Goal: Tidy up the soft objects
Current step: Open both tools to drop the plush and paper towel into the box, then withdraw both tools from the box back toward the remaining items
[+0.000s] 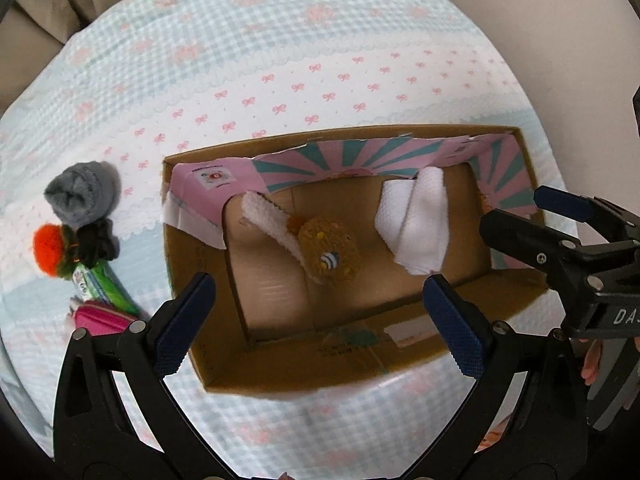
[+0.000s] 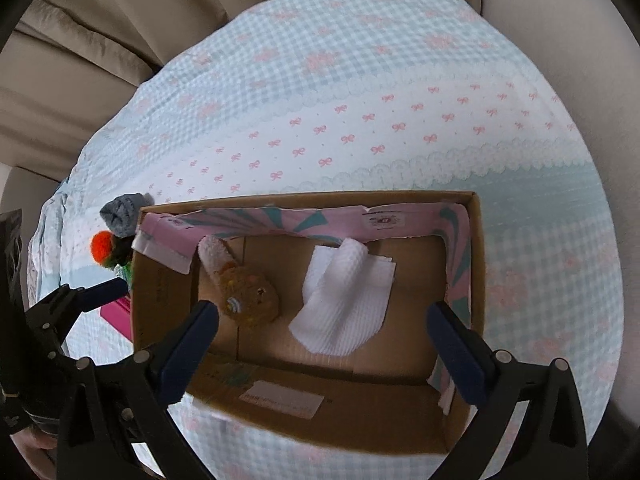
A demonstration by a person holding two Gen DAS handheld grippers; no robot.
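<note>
Waffle-weave white cloth (image 2: pixel 344 304) lies crumpled in the cardboard box (image 2: pixel 478 264); both grippers gape wide, empty.

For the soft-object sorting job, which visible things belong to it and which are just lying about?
Part of the job:
cardboard box
white cloth, in the box
brown knitted toy, in the box
grey fabric bundle, outside the box
orange pompom, outside the box

Just lying about:
green packet
pink case
gingham bedspread

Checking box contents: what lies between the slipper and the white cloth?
Only bare cardboard floor of the box separates the slipper from the white cloth; they lie apart. Clearest in the right wrist view.
</note>
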